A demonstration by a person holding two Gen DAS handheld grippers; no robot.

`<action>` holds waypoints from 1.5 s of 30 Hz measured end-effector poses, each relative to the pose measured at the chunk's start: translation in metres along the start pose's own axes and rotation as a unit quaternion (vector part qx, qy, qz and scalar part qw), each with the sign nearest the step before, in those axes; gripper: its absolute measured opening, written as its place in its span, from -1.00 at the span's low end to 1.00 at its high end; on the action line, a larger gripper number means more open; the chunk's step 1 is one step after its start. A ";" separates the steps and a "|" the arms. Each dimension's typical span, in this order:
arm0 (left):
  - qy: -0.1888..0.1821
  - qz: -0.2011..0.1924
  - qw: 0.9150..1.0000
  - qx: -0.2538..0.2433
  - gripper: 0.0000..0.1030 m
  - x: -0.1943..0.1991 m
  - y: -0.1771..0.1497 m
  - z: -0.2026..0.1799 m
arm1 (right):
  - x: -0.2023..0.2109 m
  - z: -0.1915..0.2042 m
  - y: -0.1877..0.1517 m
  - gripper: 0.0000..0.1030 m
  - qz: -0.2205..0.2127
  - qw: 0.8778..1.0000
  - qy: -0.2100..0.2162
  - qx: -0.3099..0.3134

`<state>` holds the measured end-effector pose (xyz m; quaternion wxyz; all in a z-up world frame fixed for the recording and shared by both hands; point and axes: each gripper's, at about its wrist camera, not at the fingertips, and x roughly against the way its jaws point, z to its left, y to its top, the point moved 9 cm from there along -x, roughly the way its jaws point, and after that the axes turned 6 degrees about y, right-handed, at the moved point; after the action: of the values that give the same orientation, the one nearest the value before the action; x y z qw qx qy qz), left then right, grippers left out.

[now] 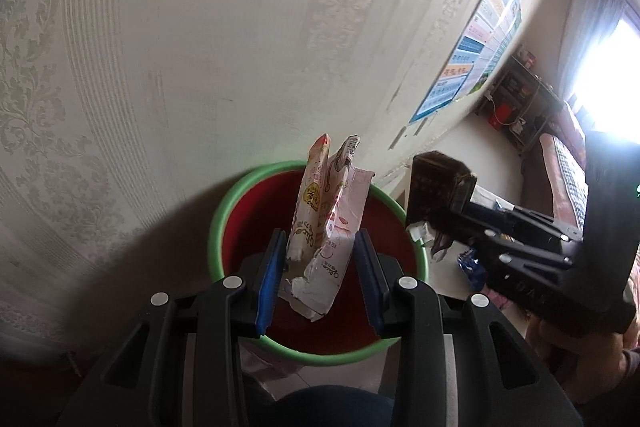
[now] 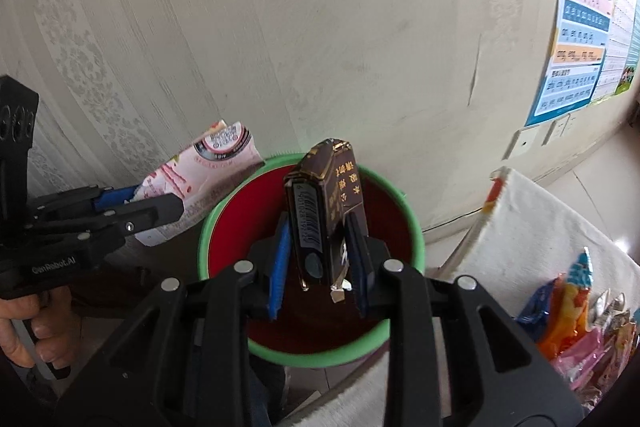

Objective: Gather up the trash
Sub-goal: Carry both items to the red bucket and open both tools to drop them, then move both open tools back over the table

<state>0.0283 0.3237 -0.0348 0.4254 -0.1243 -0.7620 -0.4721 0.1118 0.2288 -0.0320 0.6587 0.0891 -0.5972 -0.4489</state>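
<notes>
My left tool [image 1: 320, 267] is clamped on a crumpled pink-and-white wrapper [image 1: 324, 227], which stands upright between the blue pads directly above the red bin [image 1: 248, 227] with the green rim. My right tool [image 2: 320, 259] is clamped on a dark brown box [image 2: 332, 203] with gold lettering and a barcode on its side, likewise held above the bin's opening. The bin stands on the floor against a patterned wall [image 1: 160, 47]; its bottom is dark and I cannot make out any contents. To the right, a surface [image 2: 532, 223] under a white cloth carries a heap of coloured snack packets [image 2: 580, 311] at its near right edge, cut off by the frame. A chart poster [image 2: 580, 39] hangs on the wall beyond. In the left wrist view the right tool crosses in from the right and hides part of the surface; a shelf [image 1: 520, 99] and a bright window [image 1: 608, 75] behind it are too washed out to read. My left hand [image 2: 28, 331] shows only at the frame's edge.
</notes>
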 end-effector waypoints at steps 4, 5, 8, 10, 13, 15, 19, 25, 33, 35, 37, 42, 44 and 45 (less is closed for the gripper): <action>-0.002 0.003 1.000 0.006 -0.35 -0.008 0.001 0.008 | -0.012 0.000 0.000 -0.48 0.010 1.000 -0.001 -0.002; -0.003 0.004 1.000 0.008 -0.34 -0.010 0.002 0.009 | -0.014 0.000 0.000 -0.48 0.012 1.000 -0.003 -0.001; -0.004 0.002 1.000 0.014 -0.14 -0.012 0.005 0.011 | -0.020 -0.003 -0.002 -0.36 0.022 1.000 -0.008 -0.006; -0.010 -0.005 1.000 0.028 0.09 -0.009 0.010 0.014 | -0.020 -0.005 -0.003 0.21 0.021 1.000 -0.009 -0.011; -0.020 -0.021 0.999 0.041 0.46 -0.001 0.016 0.016 | -0.016 -0.008 -0.004 0.43 0.015 1.000 -0.013 -0.014; -0.022 -0.027 0.998 0.044 0.52 0.003 0.017 0.018 | -0.013 -0.009 -0.005 0.52 0.015 1.000 -0.019 -0.013; -0.011 -0.038 0.998 0.050 0.76 0.014 0.013 0.022 | 0.000 -0.011 -0.008 0.73 0.009 0.999 -0.031 -0.015; -0.005 -0.027 0.998 0.048 0.82 0.014 -0.003 0.010 | 0.031 -0.018 -0.017 0.89 -0.001 0.998 -0.053 -0.023; -0.022 -0.016 1.000 0.007 0.84 0.016 -0.026 -0.043 | 0.089 -0.049 -0.046 0.91 -0.024 0.994 -0.098 -0.042; -0.029 -0.012 0.999 -0.010 0.84 0.016 -0.034 -0.060 | 0.106 -0.062 -0.059 0.91 -0.028 0.992 -0.109 -0.057; -0.040 -0.008 0.999 -0.025 0.84 0.017 -0.041 -0.080 | 0.123 -0.072 -0.071 0.91 -0.032 0.990 -0.118 -0.070; -0.068 0.005 0.996 -0.057 0.84 0.014 -0.059 -0.131 | 0.161 -0.102 -0.105 0.91 -0.039 0.983 -0.149 -0.099; -0.078 0.009 0.994 -0.070 0.84 0.013 -0.064 -0.151 | 0.175 -0.114 -0.118 0.91 -0.042 0.980 -0.159 -0.111; -0.084 0.010 0.993 -0.077 0.84 0.013 -0.067 -0.161 | 0.183 -0.121 -0.126 0.91 -0.042 0.978 -0.166 -0.118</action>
<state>0.0662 0.1530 -0.0356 0.3536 -0.2037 -0.7550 -0.5133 0.1346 -0.0231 -0.0178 0.5368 -0.0400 -0.6366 -0.5522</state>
